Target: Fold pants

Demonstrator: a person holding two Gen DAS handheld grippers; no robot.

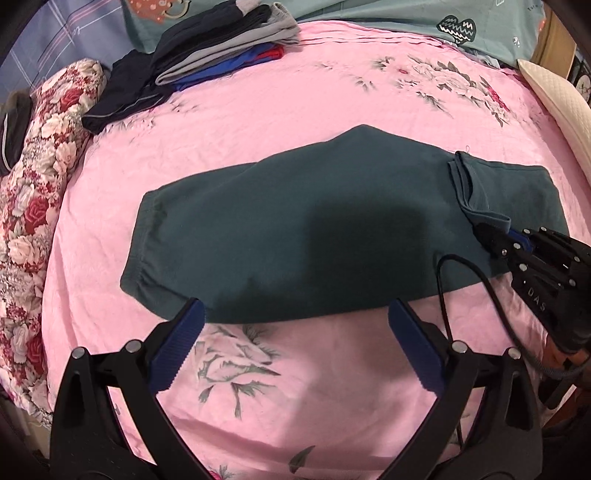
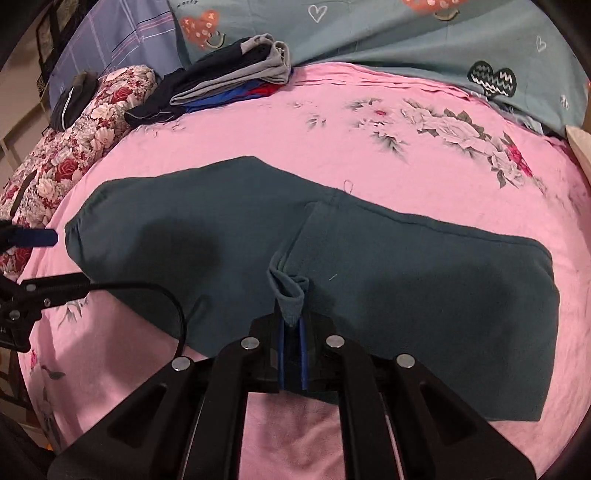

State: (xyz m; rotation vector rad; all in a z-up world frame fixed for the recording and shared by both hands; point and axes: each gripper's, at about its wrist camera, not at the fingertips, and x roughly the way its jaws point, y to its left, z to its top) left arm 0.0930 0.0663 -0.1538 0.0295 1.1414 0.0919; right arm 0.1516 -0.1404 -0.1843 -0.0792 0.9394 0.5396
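Note:
Dark teal pants (image 1: 295, 221) lie flat across the pink flowered bedsheet (image 1: 258, 110), waistband to the left, one end folded back over the rest. My left gripper (image 1: 295, 321) is open, its blue pads just at the near edge of the pants, holding nothing. My right gripper (image 2: 291, 325) is shut on a pinched-up fold of the pants (image 2: 288, 295) near the folded hem edge; it also shows in the left wrist view (image 1: 517, 243) at the right. The pants fill the middle of the right wrist view (image 2: 406, 266).
A stack of folded clothes (image 1: 221, 55) lies at the far left of the bed. A red floral quilt (image 1: 37, 184) runs along the left edge. Teal pillows (image 1: 406, 18) lie at the back, a cream pillow (image 1: 554, 99) at the right. A black cable (image 1: 443, 295) hangs near the right gripper.

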